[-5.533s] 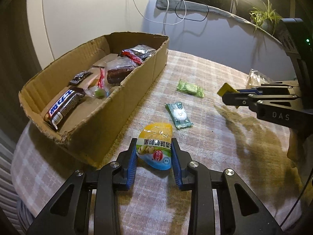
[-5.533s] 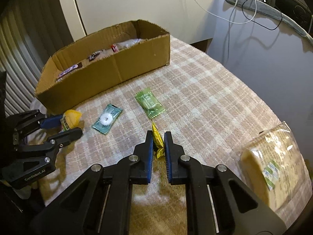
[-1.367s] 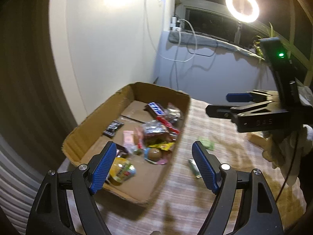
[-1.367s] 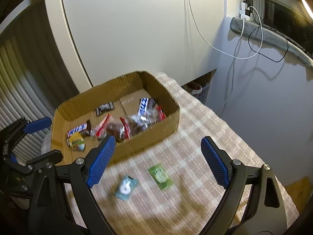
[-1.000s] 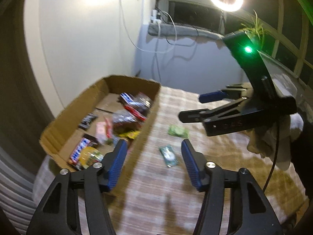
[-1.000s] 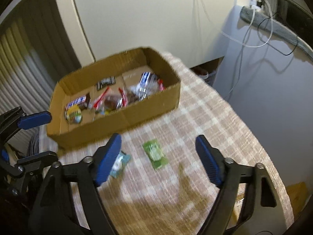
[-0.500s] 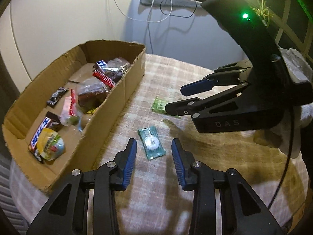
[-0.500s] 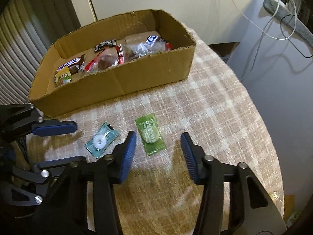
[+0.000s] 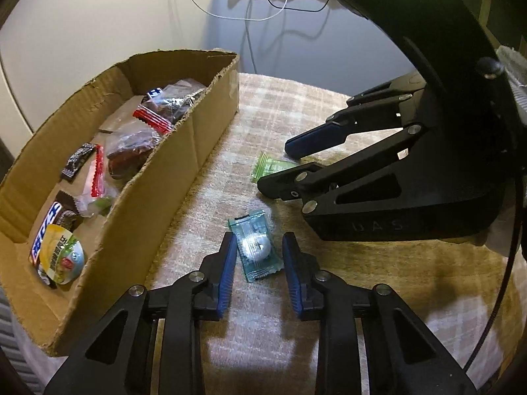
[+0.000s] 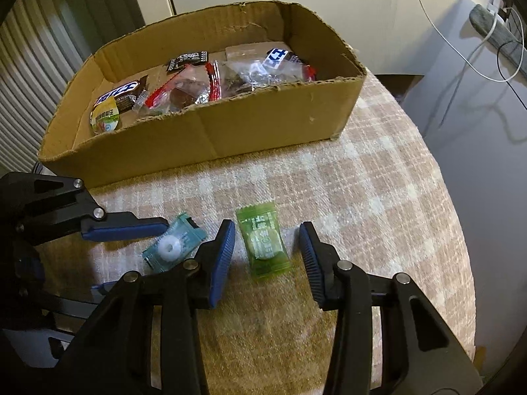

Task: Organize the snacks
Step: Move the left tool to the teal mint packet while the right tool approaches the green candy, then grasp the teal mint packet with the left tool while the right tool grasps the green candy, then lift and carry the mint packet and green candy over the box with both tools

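Observation:
A teal wrapped candy (image 9: 256, 247) (image 10: 171, 247) lies on the plaid tablecloth (image 9: 296, 115). My left gripper (image 9: 259, 240) (image 10: 154, 250) straddles it, jaws closing, pads close beside the wrapper but not pressing on it. A green wrapped candy (image 10: 265, 243) (image 9: 270, 167) lies just to its right. My right gripper (image 10: 266, 230) (image 9: 276, 168) is lowered around the green candy, jaws closing, with a gap on each side. The cardboard box (image 9: 197, 125) (image 10: 230, 131) stands beyond both candies.
In the box lie a Snickers bar (image 10: 118, 93), a yellow jelly cup (image 10: 105, 118) (image 9: 62, 256) and several clear and red-edged packets. The round table's edge (image 10: 461, 230) curves off at the right. Cables (image 9: 257, 16) hang on the far wall.
Both grippers came down from above the box to the tabletop and narrowed their jaws, the left around the teal candy, the right around the green one.

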Demonstrator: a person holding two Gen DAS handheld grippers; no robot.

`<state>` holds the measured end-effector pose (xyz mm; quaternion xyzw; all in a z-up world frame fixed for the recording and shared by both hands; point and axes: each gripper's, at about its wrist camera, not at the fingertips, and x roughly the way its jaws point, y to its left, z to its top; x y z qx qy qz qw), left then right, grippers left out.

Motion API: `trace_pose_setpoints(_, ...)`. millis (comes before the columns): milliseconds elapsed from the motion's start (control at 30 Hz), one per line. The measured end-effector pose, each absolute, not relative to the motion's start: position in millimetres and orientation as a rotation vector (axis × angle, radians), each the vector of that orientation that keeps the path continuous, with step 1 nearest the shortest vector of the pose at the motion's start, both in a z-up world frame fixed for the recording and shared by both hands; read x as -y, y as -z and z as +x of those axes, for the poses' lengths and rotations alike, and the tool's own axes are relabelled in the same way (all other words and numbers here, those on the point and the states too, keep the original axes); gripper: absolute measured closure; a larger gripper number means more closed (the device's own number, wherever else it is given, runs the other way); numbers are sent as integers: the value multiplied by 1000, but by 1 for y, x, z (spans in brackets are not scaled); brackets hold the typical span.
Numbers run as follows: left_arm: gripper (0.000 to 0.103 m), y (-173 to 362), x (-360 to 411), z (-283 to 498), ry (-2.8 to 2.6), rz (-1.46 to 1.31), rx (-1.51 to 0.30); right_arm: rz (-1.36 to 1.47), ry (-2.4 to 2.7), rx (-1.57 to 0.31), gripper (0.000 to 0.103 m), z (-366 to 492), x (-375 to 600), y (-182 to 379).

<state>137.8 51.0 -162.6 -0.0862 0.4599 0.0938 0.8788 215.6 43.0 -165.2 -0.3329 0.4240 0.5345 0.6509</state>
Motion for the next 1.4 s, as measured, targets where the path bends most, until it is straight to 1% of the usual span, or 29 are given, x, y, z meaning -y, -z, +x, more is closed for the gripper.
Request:
trace_pose_setpoints(233,77,167,-49,143,-194,-145,-955,-772,-1218,-958,61,212,-49,167)
trace_pose_setpoints(400,80,167,-47,138,-194,-121,-945,-791,-1212,-956,65,209,-51,169)
trace_pose_setpoints(433,82,166,-44,135,-194,-119,-942,-797,-1206,-952,68,209,-50,169)
trace_pose_setpoints(500,82,165,-44,133,-195,-120,-937,-804,-1193,-946,80,209,-47,168)
trace_pose_setpoints(633,85,164,-44,132,-197,-118,-928,-788,-1186,-951,81,212,-45,168)
trace_pose_setpoints(1000,85,153,-44,120,-194,-137,-902,-731,-1164,-961,81,213,-26,162)
trace_pose_setpoints(1400,86,118,-39,95,-163,-148,-830,-667,-1132,-932,81,201,2,126)
